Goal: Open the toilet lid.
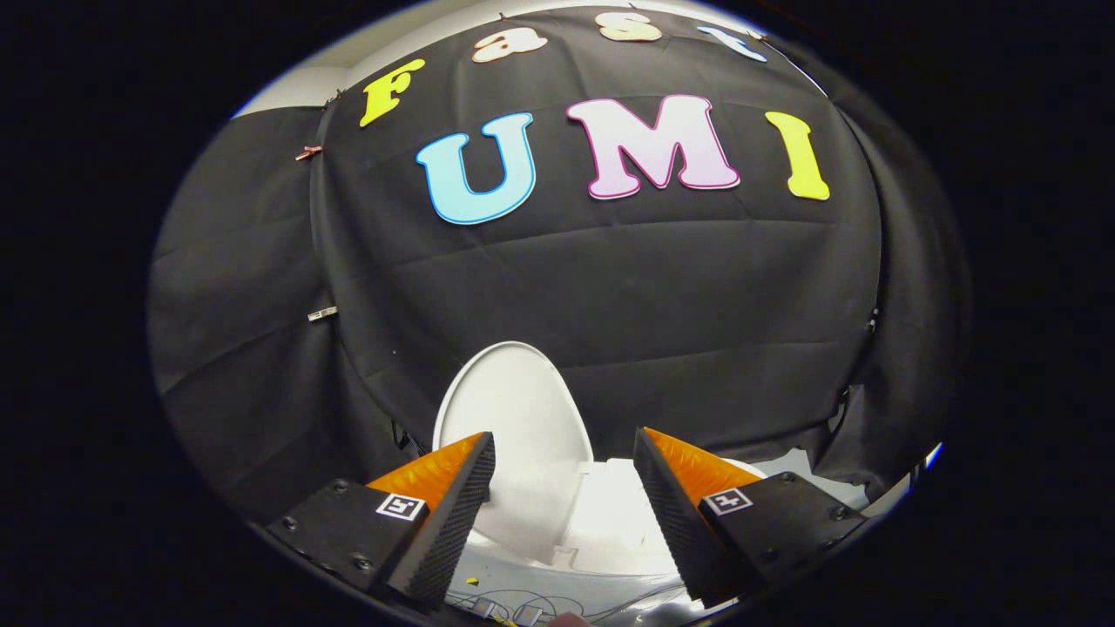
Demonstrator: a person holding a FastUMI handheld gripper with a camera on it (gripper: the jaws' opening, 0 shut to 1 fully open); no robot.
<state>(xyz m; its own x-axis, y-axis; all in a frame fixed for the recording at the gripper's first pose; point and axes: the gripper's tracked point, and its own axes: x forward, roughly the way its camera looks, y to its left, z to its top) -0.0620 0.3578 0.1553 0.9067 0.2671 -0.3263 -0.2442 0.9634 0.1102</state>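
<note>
as seen along the fingers: the gripper view looks over the toilet toward the black cloth wall [610, 305].
lid: the toilet lid [514, 409] stands upright, raised against the cloth wall, its pale inner face turned toward the gripper.
where it sits: just beyond the fingers, rising behind the left one and reaching into the gap between the two.
toilet body: the white toilet [601, 522] lies below and between the fingers, near the wires [523, 601] at its base.
gripper: the gripper [564, 461] hangs with its fingers spread wide, released, nothing between them and neither one touching the lid.
step in hand: the lid looks already opened, so i'd judge the task at its end, the gripper clear of it.
next move: likely only a careful pull away, taking care not to knock the lid forward.
</note>
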